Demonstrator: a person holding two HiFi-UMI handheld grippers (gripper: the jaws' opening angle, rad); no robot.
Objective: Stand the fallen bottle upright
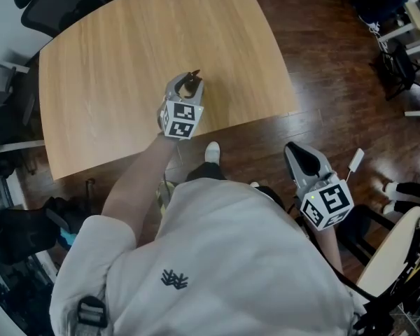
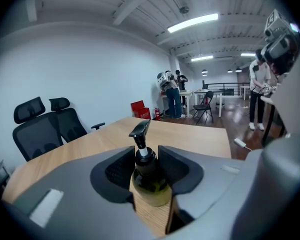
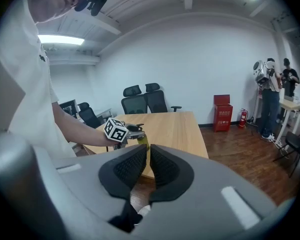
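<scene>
The person's left arm stretches forward, holding the left gripper (image 1: pixel 185 89) over the wooden surface (image 1: pixel 119 61) near its front edge. The right gripper (image 1: pixel 302 161) hangs low beside the body, above the floor (image 1: pixel 322 82). The left gripper view shows the jaws clamped on the upright pump bottle (image 2: pixel 150 181). The right gripper view shows its jaws together and empty.

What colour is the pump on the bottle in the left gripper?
Black pump on a yellow-green bottle; clearest in the left gripper view.
</scene>
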